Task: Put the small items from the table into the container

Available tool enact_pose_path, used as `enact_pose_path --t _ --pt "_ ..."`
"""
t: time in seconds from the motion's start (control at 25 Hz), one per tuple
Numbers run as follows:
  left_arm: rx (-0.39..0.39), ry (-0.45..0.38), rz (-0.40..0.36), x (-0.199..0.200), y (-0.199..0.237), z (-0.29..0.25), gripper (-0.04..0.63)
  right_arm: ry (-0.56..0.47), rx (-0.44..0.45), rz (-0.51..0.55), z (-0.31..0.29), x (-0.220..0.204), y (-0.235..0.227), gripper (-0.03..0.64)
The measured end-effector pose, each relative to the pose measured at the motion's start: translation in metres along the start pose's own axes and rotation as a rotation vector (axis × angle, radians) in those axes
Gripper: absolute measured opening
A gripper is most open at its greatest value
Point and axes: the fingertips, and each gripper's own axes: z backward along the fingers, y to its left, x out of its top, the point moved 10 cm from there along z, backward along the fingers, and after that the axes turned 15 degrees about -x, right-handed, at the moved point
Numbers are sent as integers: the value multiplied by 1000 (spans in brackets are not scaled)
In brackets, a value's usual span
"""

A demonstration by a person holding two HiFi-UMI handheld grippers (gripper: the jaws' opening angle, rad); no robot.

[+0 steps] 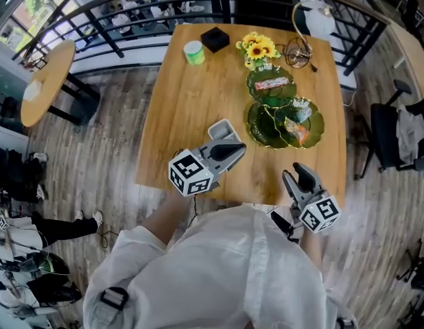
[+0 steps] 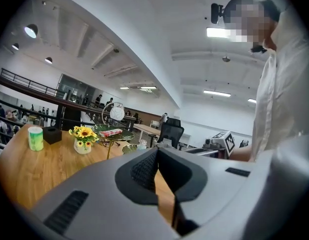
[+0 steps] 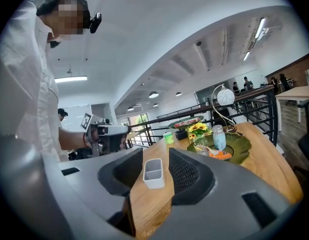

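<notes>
A small white two-compartment container (image 1: pixel 222 130) stands on the wooden table (image 1: pixel 184 108); in the right gripper view this container (image 3: pixel 153 173) shows beyond the jaws, apart from them. Snack packets lie on green leaf plates (image 1: pixel 265 130), among them an orange packet (image 1: pixel 296 130) and a red-and-white one (image 1: pixel 272 83) on the upper plate. My left gripper (image 1: pixel 241 149) is shut and empty just below the container, and in its own view the left gripper (image 2: pixel 157 154) has nothing between its jaws. My right gripper (image 1: pixel 298 174) hangs open near the table's front edge, empty (image 3: pixel 155 157).
At the far side of the table stand a green cup (image 1: pixel 194 52), a black box (image 1: pixel 215 38), sunflowers (image 1: pixel 257 46) and a curved lamp (image 1: pixel 300 43). A small jar (image 3: pixel 219 138) stands on the lower green plate (image 3: pixel 240 148). A railing (image 1: pixel 130 26) runs behind the table; a round side table (image 1: pixel 44 81) stands at the left.
</notes>
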Motion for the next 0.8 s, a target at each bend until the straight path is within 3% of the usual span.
enact_pose_path --t 0.68,0.8 --pt "-21 -170 -27 -31 -37 12 9 -23 96 -27 -7 5 10 166" --pt "-25 -170 -12 -36 -39 11 9 -24 98 -17 -7 4 10 137"
